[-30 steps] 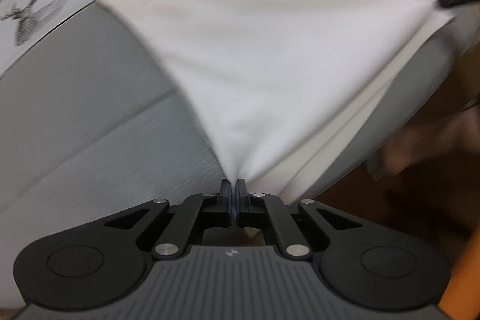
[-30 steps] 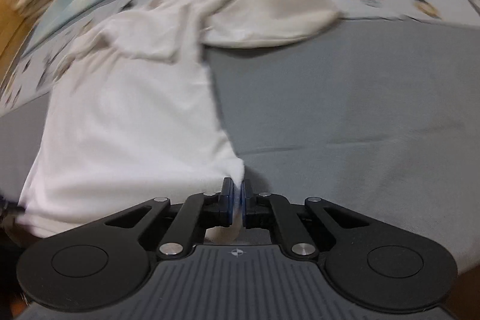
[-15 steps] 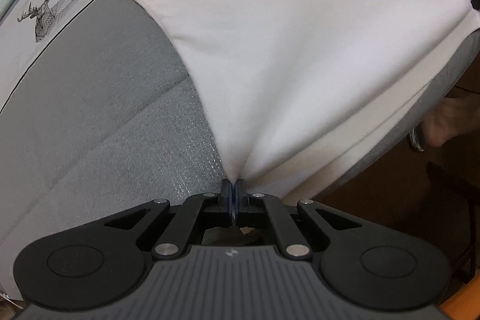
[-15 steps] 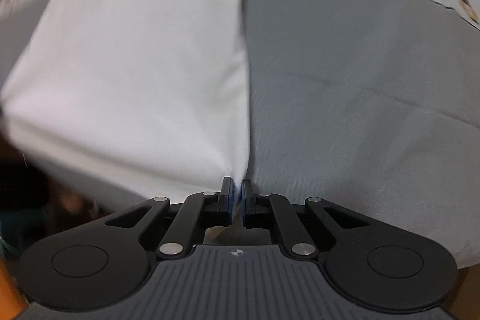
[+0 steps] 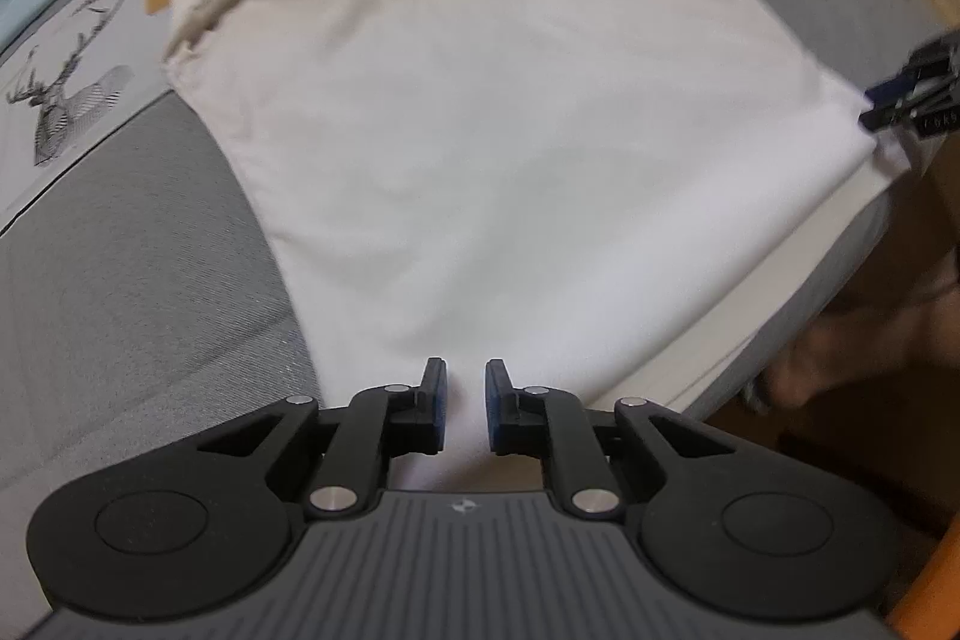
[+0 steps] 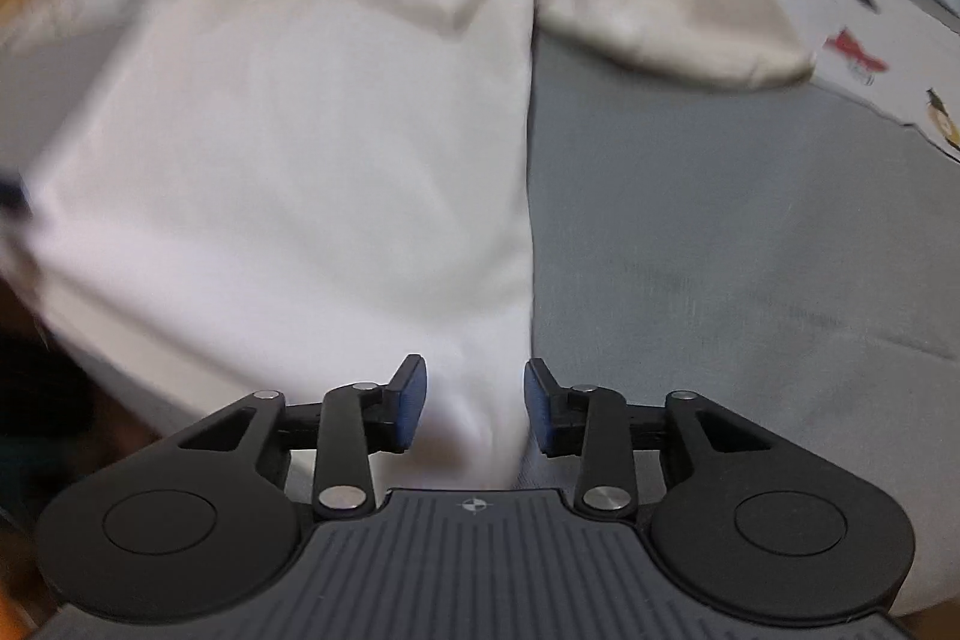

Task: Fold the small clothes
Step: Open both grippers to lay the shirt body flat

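Lying flat, white shirt (image 5: pixel 510 148) hem corners sit btwn both just-opened tools.

We note one white shirt (image 5: pixel 510 148) spread flat on the grey bedcover (image 5: pixel 120 292) — collar end far from us, hem at the near edge. Its body lies smooth; one short sleeve (image 6: pixel 678 22) sticks out sideways at the top — cream-toned, slightly rumpled. The lower hem shows two layers.
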Motion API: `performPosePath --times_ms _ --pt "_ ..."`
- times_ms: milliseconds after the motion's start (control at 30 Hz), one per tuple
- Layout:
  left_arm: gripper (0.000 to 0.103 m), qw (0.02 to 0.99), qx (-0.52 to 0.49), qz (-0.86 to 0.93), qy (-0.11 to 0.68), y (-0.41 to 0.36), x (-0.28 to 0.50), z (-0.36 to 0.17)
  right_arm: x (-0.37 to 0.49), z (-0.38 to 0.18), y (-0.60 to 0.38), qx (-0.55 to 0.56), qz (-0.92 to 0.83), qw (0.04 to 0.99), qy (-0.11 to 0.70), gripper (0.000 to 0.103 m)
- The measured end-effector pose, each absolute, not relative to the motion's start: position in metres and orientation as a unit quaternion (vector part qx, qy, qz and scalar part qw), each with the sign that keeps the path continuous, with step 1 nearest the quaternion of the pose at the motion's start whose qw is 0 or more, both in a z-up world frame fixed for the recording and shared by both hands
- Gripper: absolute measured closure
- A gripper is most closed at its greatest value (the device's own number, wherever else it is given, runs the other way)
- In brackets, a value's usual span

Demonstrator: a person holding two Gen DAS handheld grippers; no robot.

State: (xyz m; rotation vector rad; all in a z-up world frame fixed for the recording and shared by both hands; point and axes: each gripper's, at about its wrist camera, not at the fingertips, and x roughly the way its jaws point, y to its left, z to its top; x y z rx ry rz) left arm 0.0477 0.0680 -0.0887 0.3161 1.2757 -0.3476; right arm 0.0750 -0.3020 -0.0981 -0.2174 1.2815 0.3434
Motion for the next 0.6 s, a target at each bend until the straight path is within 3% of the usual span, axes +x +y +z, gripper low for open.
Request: performPosePath --times_ms 233,333,433,600 --pt "0.076 0.786 0.161 -0.158 0.576 0.042 0.057 -0.09 0.085 -0.109 -0.308 -0.088 0.128 0.793 0.589 0.065" --pt "0.074 0.798 0.146 -0.152 0.564 0.034 0.066 -0.085 0.084 -0.118 -0.301 -0.118 0.137 0.785 0.592 0.065" --pt "0.074 0.806 0.133 -0.15 0.557 0.026 0.076 -0.084 0.091 -0.113 -0.309 -0.075 0.129 0.799 0.582 0.065" --pt "0.072 0.797 0.139 -0.15 0.569 0.015 0.094 -0.111 0.096 -0.117 -0.314 -0.069 0.122 0.8 0.583 0.065"
